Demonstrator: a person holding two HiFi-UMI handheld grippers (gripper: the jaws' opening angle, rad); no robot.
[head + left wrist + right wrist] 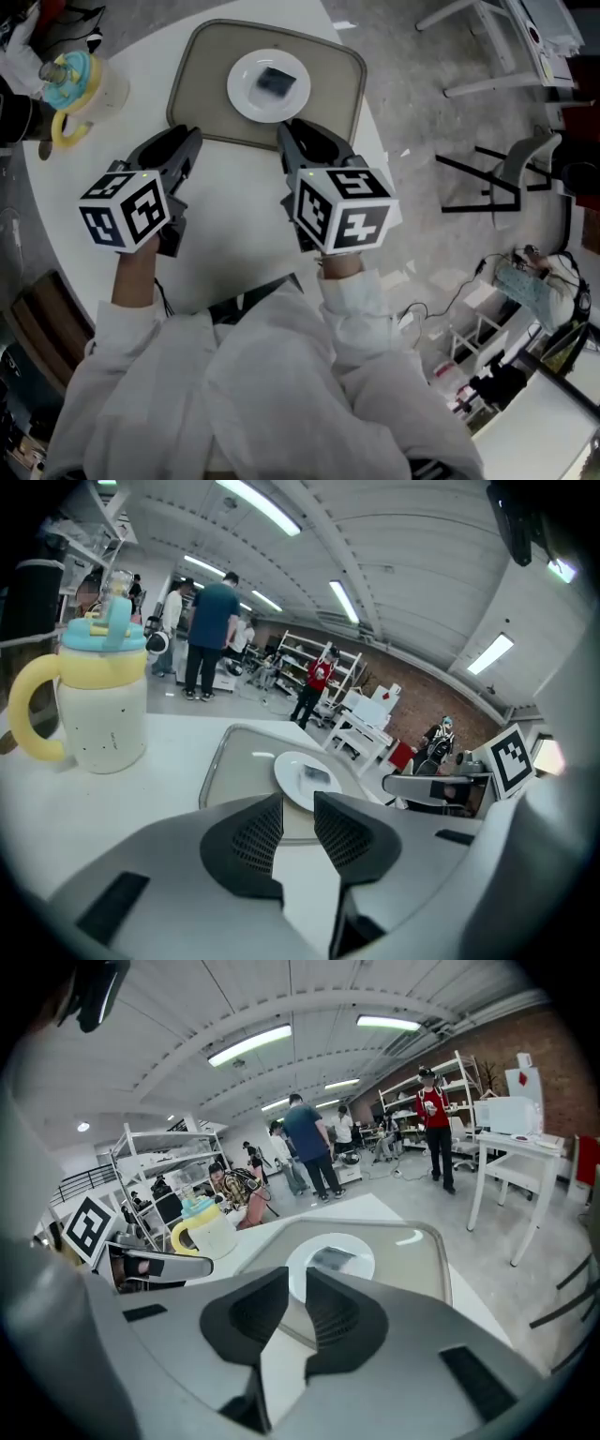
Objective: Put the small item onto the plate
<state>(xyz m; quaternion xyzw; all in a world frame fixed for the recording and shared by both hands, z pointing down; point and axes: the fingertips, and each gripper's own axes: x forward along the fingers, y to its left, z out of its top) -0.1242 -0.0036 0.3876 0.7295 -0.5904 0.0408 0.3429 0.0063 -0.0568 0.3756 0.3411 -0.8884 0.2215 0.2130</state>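
Our left gripper is over the bench, its jaws a narrow gap apart and empty. Our right gripper beside it has slightly parted jaws holding nothing. The small item lies on the plate, in the tray at the far edge.

Left gripper and right gripper are held forward side by side, jaws narrowly parted, nothing between them.

Bare counter lies open mid-frame, from the left gripper and right gripper up to the tray. A handled cup stands at upper left, apart from the tray.
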